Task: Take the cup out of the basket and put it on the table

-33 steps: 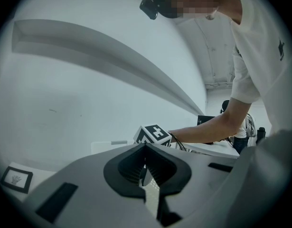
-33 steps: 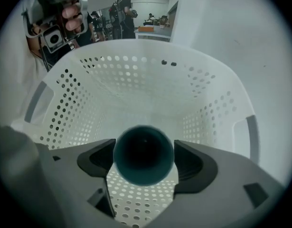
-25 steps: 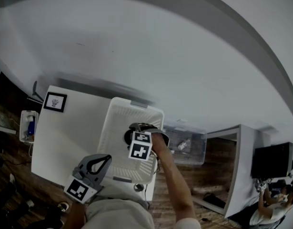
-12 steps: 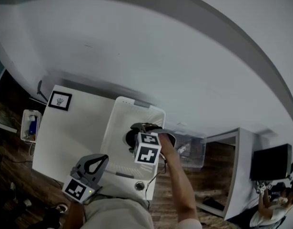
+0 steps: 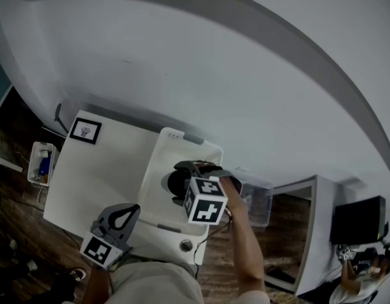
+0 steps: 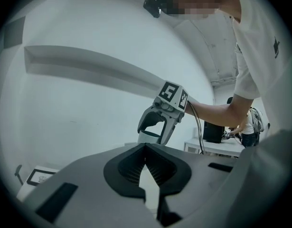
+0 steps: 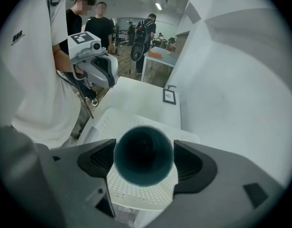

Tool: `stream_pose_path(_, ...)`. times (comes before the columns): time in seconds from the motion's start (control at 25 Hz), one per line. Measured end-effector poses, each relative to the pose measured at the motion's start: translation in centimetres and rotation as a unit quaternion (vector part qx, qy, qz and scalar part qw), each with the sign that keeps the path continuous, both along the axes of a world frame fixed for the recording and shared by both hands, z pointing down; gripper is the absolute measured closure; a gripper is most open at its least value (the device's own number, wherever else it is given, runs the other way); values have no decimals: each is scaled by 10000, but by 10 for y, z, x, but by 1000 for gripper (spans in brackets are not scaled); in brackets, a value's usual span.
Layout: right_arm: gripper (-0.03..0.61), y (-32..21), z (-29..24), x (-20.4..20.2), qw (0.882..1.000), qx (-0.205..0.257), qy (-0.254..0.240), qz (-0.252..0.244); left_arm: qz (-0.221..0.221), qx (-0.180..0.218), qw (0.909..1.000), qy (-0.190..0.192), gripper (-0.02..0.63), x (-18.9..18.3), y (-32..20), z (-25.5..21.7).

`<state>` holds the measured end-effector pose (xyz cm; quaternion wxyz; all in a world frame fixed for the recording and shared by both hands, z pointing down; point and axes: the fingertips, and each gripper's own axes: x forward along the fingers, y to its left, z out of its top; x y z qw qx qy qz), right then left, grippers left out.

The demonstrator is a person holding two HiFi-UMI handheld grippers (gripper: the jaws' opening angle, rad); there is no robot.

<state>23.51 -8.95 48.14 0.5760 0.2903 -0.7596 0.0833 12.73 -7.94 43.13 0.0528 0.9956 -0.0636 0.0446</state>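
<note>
A dark teal cup (image 7: 143, 156) is clamped between my right gripper's (image 7: 144, 161) jaws, its open mouth facing the camera. It hangs above the white perforated basket (image 7: 136, 194). The head view shows the cup (image 5: 172, 182) over the middle of the basket (image 5: 182, 139), with the right gripper (image 5: 179, 180) shut on it. In the left gripper view the cup (image 6: 148, 137) looks pale inside the right gripper's fingers (image 6: 154, 120). My left gripper (image 5: 127, 211) stays near the table's front edge with its pads together (image 6: 146, 148) and nothing in them.
The white table (image 5: 99, 170) has bare room left of the basket and a framed marker card (image 5: 85, 130) at its far left corner. A clear bin (image 5: 258, 201) stands to the right of the table, a small tray (image 5: 41, 163) on the floor to the left. People stand behind (image 7: 100, 25).
My right gripper has risen toward the head camera with the cup, so its marker cube looks larger. The left gripper has hardly moved.
</note>
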Motion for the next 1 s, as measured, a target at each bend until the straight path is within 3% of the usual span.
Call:
stream_pose_path(0.48,193,-28,-43,-59,9962,398,-52,-775,-572,-27,9984,13,612,-44,-16,0)
stream_pose_path(1.0,193,-74,-19,-137,9869,319,-182,-1573,-1502,-94,9886,-67,612,-114,-38,20)
